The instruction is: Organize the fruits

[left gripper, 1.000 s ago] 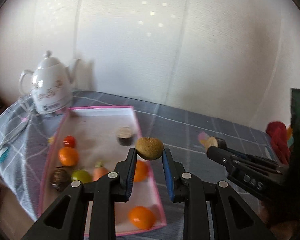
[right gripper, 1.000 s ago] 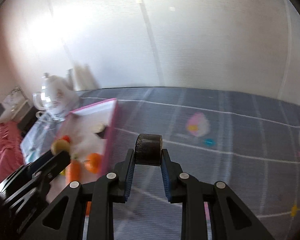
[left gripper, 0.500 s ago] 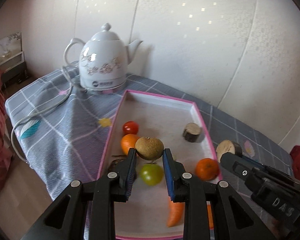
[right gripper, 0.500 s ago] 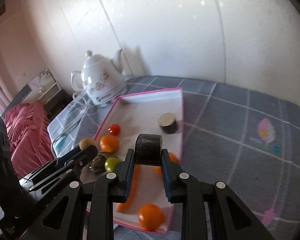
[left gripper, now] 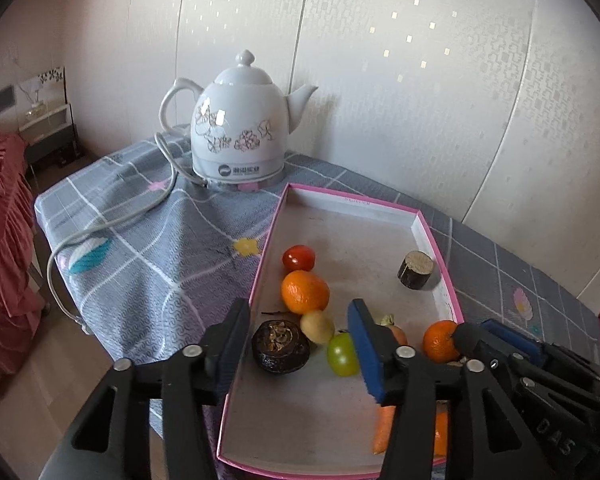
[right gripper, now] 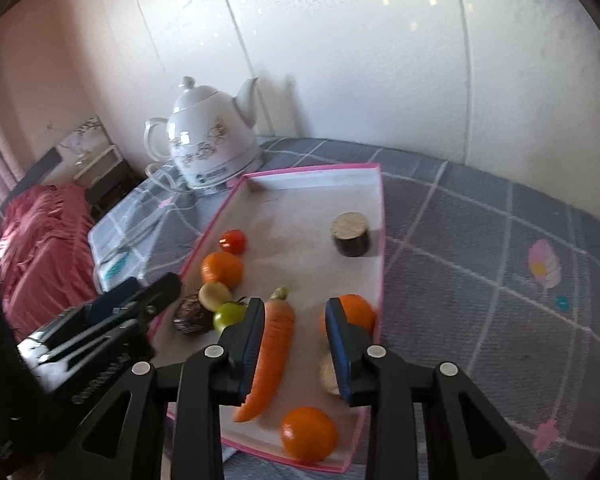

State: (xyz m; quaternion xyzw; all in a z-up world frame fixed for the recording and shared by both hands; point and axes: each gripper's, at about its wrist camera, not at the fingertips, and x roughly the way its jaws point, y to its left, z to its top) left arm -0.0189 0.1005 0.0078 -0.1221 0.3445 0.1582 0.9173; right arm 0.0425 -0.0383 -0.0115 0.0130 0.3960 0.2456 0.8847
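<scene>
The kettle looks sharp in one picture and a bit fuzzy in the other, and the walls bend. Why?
Left wrist view: kettle crisp, with a window glint; wall seams bow from the fisheye lens. Right wrist view: softer, kettle slightly blurred, hazy wall glare.

Behind the left gripper's right finger: most of the carrot, part of the green fruit, nearly all of a low orange. In the right wrist view, half hidden by the right gripper's finger: a pale round piece, perhaps a cut slice. Soft with blur there: the near orange.
</scene>
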